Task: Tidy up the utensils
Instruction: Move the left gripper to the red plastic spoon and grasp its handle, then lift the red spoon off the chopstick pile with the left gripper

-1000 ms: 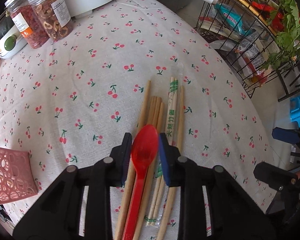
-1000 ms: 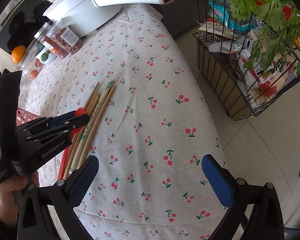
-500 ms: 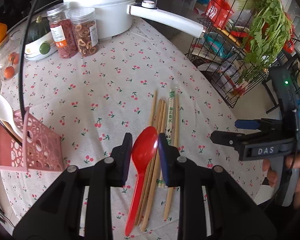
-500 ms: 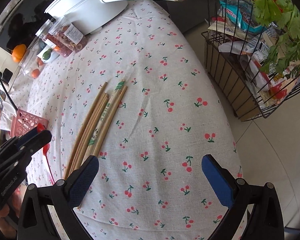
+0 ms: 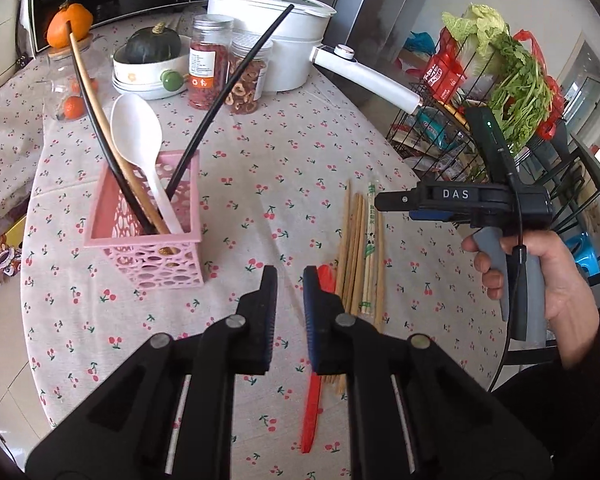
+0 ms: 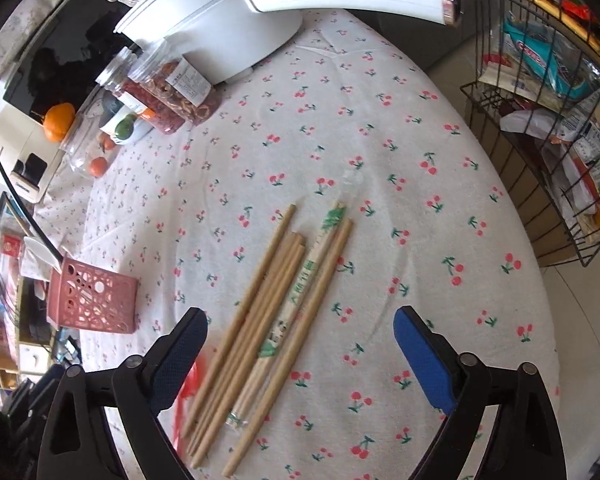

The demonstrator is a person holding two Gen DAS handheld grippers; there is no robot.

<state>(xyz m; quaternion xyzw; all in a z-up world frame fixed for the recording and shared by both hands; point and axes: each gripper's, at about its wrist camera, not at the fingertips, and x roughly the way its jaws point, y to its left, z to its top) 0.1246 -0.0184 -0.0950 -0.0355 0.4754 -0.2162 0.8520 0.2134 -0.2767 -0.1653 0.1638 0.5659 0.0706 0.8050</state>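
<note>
Left wrist view: my left gripper [image 5: 290, 276], jaws just narrowed, holds nothing; the spoon [image 5: 312, 416] lies on the cloth. My right gripper [image 6: 300, 316], jaws apart and just closing around the chopsticks [image 6: 276, 304], could scatter them.

Pink basket [image 5: 140, 216], red spoon [image 5: 312, 412], cherry-print tablecloth [image 5: 260, 152]

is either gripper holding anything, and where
Nothing is held. Both grippers' jaws have just been closing: left gripper has a bare gap, red spoon lying loose; right gripper open above the chopsticks.
</note>
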